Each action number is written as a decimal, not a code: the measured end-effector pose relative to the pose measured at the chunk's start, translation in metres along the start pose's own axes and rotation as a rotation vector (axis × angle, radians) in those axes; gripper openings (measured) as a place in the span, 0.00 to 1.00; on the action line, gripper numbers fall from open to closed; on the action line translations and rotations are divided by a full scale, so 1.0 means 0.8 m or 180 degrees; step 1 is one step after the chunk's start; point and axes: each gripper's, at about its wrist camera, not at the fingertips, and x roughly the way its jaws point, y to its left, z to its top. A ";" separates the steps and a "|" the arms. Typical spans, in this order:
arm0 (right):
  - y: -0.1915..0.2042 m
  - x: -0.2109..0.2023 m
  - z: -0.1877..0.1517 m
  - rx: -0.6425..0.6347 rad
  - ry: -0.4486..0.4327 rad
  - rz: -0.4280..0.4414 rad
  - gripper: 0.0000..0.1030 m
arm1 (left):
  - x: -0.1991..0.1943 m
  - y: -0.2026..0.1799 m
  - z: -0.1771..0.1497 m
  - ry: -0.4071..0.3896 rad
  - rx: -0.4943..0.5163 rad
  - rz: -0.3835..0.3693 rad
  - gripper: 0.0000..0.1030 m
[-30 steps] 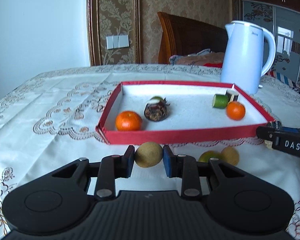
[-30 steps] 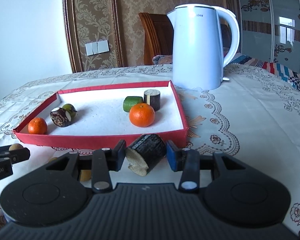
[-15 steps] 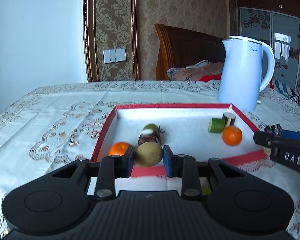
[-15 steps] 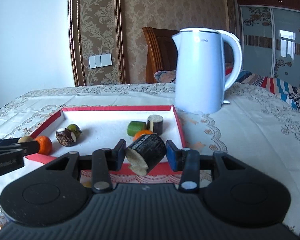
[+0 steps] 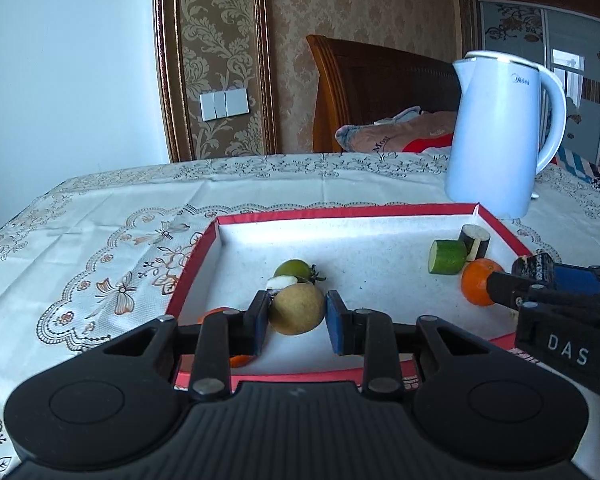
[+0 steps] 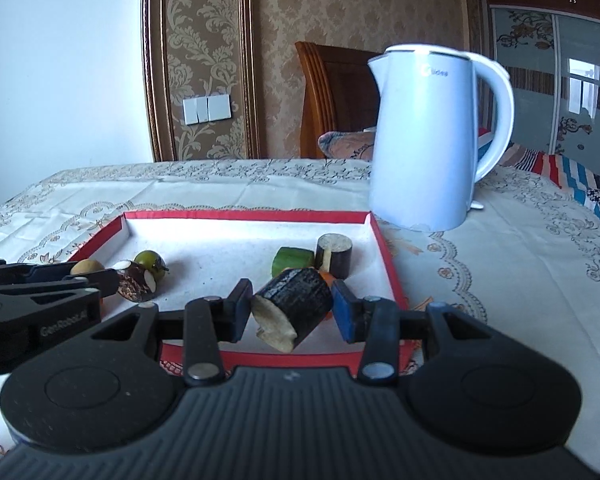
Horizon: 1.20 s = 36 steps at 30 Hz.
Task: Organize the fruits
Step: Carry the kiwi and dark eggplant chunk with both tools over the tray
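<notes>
My left gripper point(image 5: 297, 316) is shut on a round tan fruit point(image 5: 296, 309) and holds it over the near left part of the red-rimmed tray point(image 5: 340, 214). My right gripper point(image 6: 293, 311) is shut on a dark cut piece with a pale end point(image 6: 292, 306), over the tray's point(image 6: 244, 215) near right part. In the tray lie a green fruit point(image 5: 294, 269), a green cut piece point(image 5: 447, 257), a dark cut piece point(image 5: 475, 241), an orange point(image 5: 476, 287) and another orange point(image 5: 240, 360) partly hidden by my left fingers.
A white electric kettle point(image 5: 500, 132) stands behind the tray's far right corner, also in the right wrist view point(image 6: 428, 136). A lace tablecloth point(image 5: 100, 240) covers the table. A wooden chair back point(image 5: 372, 92) stands behind the table.
Both grippers have risen and moved forward from the table in front of the tray to above its near part, each still holding its piece.
</notes>
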 end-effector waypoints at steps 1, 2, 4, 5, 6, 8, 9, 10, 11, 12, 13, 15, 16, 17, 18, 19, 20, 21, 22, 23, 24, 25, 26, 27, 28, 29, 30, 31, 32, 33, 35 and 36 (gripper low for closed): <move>0.001 0.005 0.000 -0.0002 0.0025 0.0006 0.40 | 0.003 -0.001 -0.001 0.0007 0.0014 0.0014 0.28; 0.002 0.008 -0.001 -0.0006 0.0045 0.0005 0.40 | 0.007 -0.002 -0.001 0.0018 0.0020 0.0024 0.28; 0.003 0.017 -0.002 -0.0009 0.0095 0.0011 0.40 | 0.013 -0.002 -0.003 0.0054 0.0012 0.0024 0.28; 0.004 0.021 -0.003 -0.0011 0.0126 0.0014 0.40 | 0.016 -0.002 -0.003 0.0075 0.0007 0.0026 0.28; 0.005 0.024 -0.004 -0.0012 0.0152 0.0016 0.40 | 0.020 -0.001 -0.005 0.0095 -0.0003 0.0026 0.28; 0.007 0.031 -0.006 -0.0022 0.0185 0.0006 0.40 | 0.027 0.002 -0.006 0.0162 -0.0037 0.0005 0.28; 0.008 0.035 -0.006 -0.0023 0.0200 0.0007 0.40 | 0.031 0.004 -0.006 0.0193 -0.0056 -0.0007 0.28; 0.008 0.037 -0.006 -0.0018 0.0218 0.0012 0.40 | 0.035 0.005 -0.006 0.0218 -0.0068 -0.0002 0.28; 0.009 0.040 -0.007 -0.0011 0.0234 0.0021 0.40 | 0.038 0.007 -0.006 0.0233 -0.0077 0.0012 0.28; 0.010 0.042 -0.007 -0.0019 0.0250 0.0025 0.40 | 0.041 0.008 -0.006 0.0252 -0.0085 0.0029 0.28; 0.011 0.045 -0.007 -0.0033 0.0271 0.0024 0.40 | 0.043 0.010 -0.006 0.0267 -0.0101 0.0017 0.28; 0.013 0.052 -0.008 -0.0027 0.0323 0.0029 0.40 | 0.045 0.011 -0.006 0.0275 -0.0121 0.0010 0.28; 0.014 0.054 -0.009 -0.0039 0.0322 0.0015 0.40 | 0.046 0.011 -0.005 0.0265 -0.0114 0.0024 0.28; 0.016 0.056 -0.008 -0.0067 0.0314 -0.0010 0.40 | 0.047 0.010 -0.005 0.0258 -0.0101 0.0040 0.28; 0.016 0.056 -0.007 -0.0065 0.0312 -0.0008 0.40 | 0.048 0.010 -0.005 0.0261 -0.0094 0.0051 0.28; 0.016 0.058 -0.007 -0.0066 0.0314 -0.0012 0.40 | 0.050 0.010 -0.004 0.0263 -0.0083 0.0053 0.28; 0.018 0.060 -0.006 -0.0088 0.0313 -0.0037 0.40 | 0.052 0.009 -0.004 0.0272 -0.0078 0.0058 0.28; 0.019 0.062 -0.006 -0.0104 0.0317 -0.0058 0.40 | 0.054 0.010 -0.003 0.0278 -0.0088 0.0053 0.28; 0.019 0.065 -0.006 -0.0112 0.0320 -0.0077 0.40 | 0.056 0.010 -0.003 0.0275 -0.0090 0.0056 0.28; 0.019 0.067 -0.006 -0.0113 0.0320 -0.0097 0.40 | 0.059 0.011 -0.002 0.0273 -0.0086 0.0068 0.28; 0.019 0.070 -0.004 -0.0113 0.0315 -0.0117 0.40 | 0.061 0.012 -0.001 0.0274 -0.0087 0.0080 0.28; 0.019 0.072 -0.003 -0.0109 0.0310 -0.0135 0.40 | 0.063 0.012 0.000 0.0272 -0.0086 0.0094 0.28; 0.019 0.074 -0.002 -0.0103 0.0303 -0.0156 0.40 | 0.065 0.013 0.001 0.0276 -0.0094 0.0101 0.28; 0.018 0.077 0.000 -0.0100 0.0303 -0.0169 0.40 | 0.068 0.013 0.002 0.0279 -0.0104 0.0100 0.28; 0.018 0.080 0.001 -0.0101 0.0298 -0.0191 0.40 | 0.070 0.013 0.004 0.0278 -0.0096 0.0114 0.28; 0.019 0.084 0.002 -0.0101 0.0289 -0.0222 0.40 | 0.072 0.012 0.004 0.0277 -0.0086 0.0142 0.28; 0.018 0.088 0.003 -0.0101 0.0288 -0.0246 0.40 | 0.075 0.012 0.006 0.0281 -0.0084 0.0161 0.28; 0.018 0.092 0.005 -0.0098 0.0289 -0.0265 0.40 | 0.078 0.012 0.007 0.0284 -0.0091 0.0172 0.28; 0.018 0.096 0.007 -0.0090 0.0285 -0.0291 0.40 | 0.080 0.012 0.008 0.0289 -0.0096 0.0176 0.28; 0.017 0.100 0.009 -0.0083 0.0286 -0.0315 0.40 | 0.083 0.011 0.009 0.0294 -0.0089 0.0181 0.28; 0.016 0.109 0.013 -0.0075 0.0280 -0.0357 0.40 | 0.085 0.010 0.010 0.0291 -0.0074 0.0203 0.28; 0.017 0.111 0.013 -0.0080 0.0273 -0.0368 0.40 | 0.085 0.009 0.010 0.0290 -0.0058 0.0208 0.28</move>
